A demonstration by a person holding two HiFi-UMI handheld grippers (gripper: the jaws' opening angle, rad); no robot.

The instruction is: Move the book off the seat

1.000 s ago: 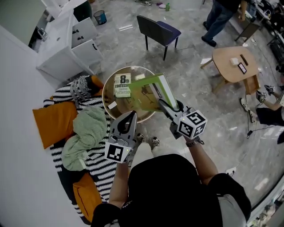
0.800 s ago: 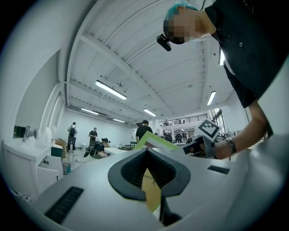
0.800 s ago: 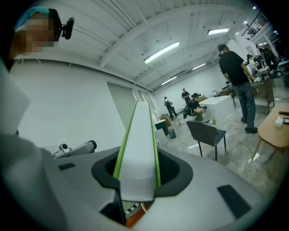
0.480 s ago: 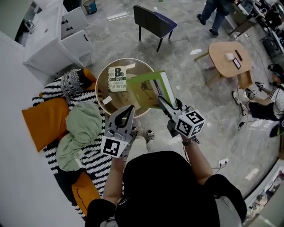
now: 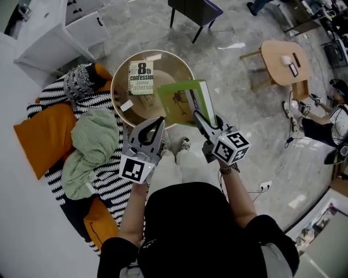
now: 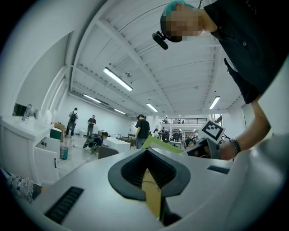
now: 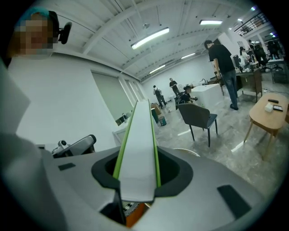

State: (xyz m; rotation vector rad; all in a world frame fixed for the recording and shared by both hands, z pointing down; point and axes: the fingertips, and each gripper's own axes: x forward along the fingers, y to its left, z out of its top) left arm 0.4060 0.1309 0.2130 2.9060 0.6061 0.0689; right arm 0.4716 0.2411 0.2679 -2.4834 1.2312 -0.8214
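My right gripper [image 5: 200, 118] is shut on a green hardback book [image 5: 185, 103] and holds it by its near edge, tilted, above the near right part of a round glass-topped table [image 5: 120, 76]. In the right gripper view the green book [image 7: 137, 144] runs edge-on out from between the jaws. My left gripper [image 5: 157, 121] is shut and holds nothing, just left of the book at the table's near rim. A paperback, "8th confession" [image 5: 141, 77], lies on the table. The striped seat [image 5: 109, 179] is at the left.
On the seat lie an orange cushion [image 5: 38, 136], a green blanket [image 5: 89, 146] and a patterned cushion [image 5: 79, 81]. A white cabinet [image 5: 49, 38] stands at the back left, a dark chair [image 5: 193, 8] behind the table, a wooden table [image 5: 285, 62] to the right. A person [image 5: 326, 125] sits on the floor.
Both grippers have sunk and moved a little over the round table's near edge. The green book stays in the right gripper's grip. The left gripper's jaws have not changed.
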